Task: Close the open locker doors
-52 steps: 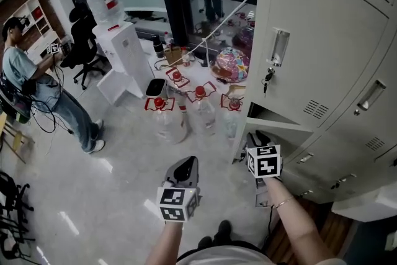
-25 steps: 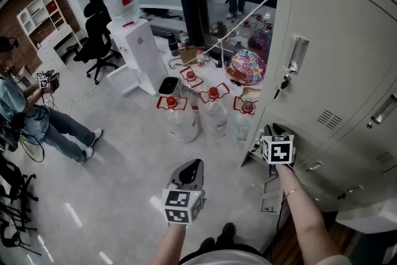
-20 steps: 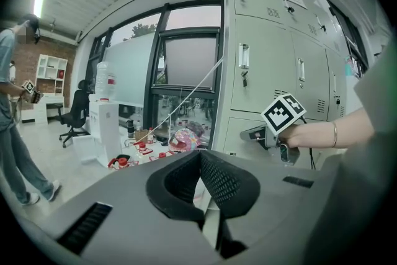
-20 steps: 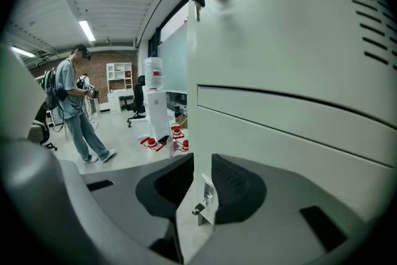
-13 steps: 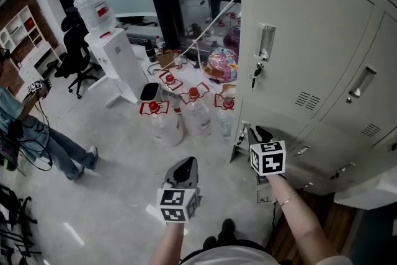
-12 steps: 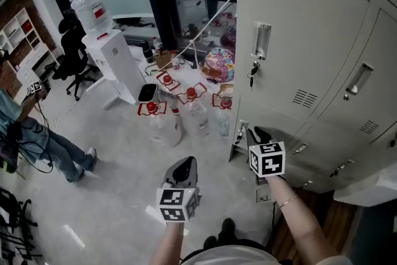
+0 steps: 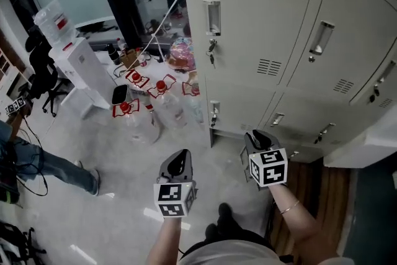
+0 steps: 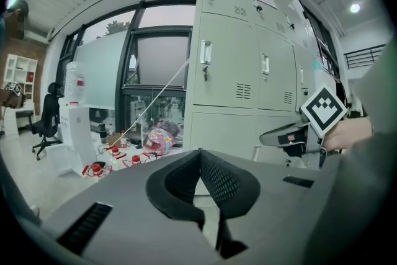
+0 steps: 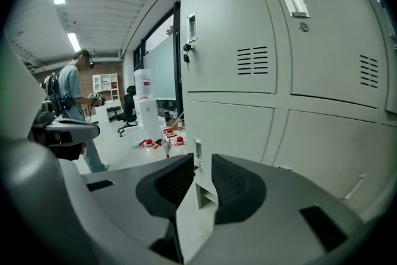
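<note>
Both grippers empty in front of the grey lockers

We had the left gripper out over the floor with its pads pressed together on nothing. The right gripper had its pads a little apart with nothing between them, and it pointed at the bottom row close by. The locker doors filled the top right of the head view, and every one we could see sat flush (keys hung from the upper left one's lock). Red-capped water bottles stood on the floor left of the lockers.
</note>
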Action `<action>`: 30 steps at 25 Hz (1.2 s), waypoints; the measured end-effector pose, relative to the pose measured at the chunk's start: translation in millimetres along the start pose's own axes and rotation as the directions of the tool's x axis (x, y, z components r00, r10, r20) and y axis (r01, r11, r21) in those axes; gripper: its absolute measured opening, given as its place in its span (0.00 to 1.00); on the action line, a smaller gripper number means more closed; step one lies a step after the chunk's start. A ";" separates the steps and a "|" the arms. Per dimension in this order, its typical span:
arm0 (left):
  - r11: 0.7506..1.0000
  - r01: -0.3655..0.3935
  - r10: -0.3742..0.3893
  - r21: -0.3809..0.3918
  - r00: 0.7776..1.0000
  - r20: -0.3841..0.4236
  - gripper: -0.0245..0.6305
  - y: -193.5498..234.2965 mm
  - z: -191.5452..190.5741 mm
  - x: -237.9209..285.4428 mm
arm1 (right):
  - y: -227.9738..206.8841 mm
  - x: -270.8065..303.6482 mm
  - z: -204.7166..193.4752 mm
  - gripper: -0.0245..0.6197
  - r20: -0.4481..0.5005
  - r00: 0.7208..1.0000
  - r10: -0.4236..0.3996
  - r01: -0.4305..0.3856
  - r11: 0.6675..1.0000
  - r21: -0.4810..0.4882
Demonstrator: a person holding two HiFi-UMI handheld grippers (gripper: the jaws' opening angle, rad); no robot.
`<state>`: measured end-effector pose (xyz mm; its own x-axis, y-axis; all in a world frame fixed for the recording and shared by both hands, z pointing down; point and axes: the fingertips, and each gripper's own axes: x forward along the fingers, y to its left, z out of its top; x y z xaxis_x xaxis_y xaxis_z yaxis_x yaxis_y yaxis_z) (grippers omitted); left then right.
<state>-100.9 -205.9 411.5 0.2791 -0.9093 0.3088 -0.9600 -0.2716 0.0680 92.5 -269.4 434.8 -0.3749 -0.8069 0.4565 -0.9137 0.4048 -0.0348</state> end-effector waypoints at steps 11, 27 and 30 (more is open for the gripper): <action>0.990 0.141 -0.139 0.012 0.984 -0.115 0.07 -66.3 -56.2 17.5 | -77.5 -61.5 -145.4 0.16 -0.196 0.963 -0.183 0.217 0.962 0.165; 0.985 0.167 -0.168 -0.027 0.944 -0.285 0.07 -99.2 -198.2 86.4 | -110.1 10.4 -357.4 0.19 -0.411 0.905 -0.107 0.224 0.943 0.246; 0.983 0.179 -0.186 -0.050 0.928 -0.324 0.07 -107.4 -228.9 99.2 | -115.6 27.5 -388.4 0.19 -0.432 0.897 -0.090 0.233 0.929 0.289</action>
<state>24.9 -194.7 652.0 0.4302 -0.6908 0.5812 -0.8942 -0.4144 0.1694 248.8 -171.3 796.7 -0.1860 -0.5748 0.7968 -0.9810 0.0637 -0.1831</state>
